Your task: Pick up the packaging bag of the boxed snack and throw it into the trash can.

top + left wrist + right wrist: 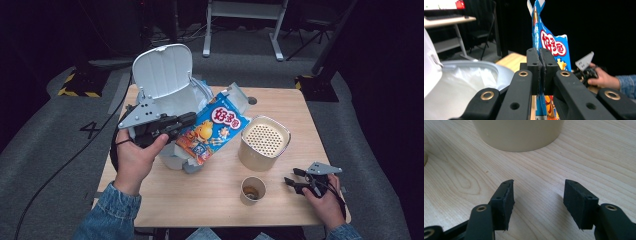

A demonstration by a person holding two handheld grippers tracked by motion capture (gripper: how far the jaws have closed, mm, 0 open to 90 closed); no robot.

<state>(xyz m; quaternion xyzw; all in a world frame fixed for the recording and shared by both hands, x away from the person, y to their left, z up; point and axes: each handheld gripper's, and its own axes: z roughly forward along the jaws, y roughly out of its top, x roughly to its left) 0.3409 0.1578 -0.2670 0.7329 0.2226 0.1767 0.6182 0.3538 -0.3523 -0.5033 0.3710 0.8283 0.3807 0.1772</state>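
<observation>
A blue snack box (215, 127) with red lettering and a torn-open top hangs tilted over the front of a white bin (172, 107) whose lid (162, 70) stands open. My left gripper (192, 119) is shut on the box's edge. In the left gripper view the two jaws (540, 53) press together on the thin blue card of the box (554, 45), above the bin's lined rim (474, 65). My right gripper (292, 177) rests low over the table at the front right. Its jaws (537, 195) stand apart with only bare wood between them.
A beige tub with a perforated lid (264, 142) stands right of the box, close ahead of the right jaws (519, 132). A small paper cup (252, 190) holding something brown sits near the wooden table's (200, 200) front edge. Dark floor surrounds the table.
</observation>
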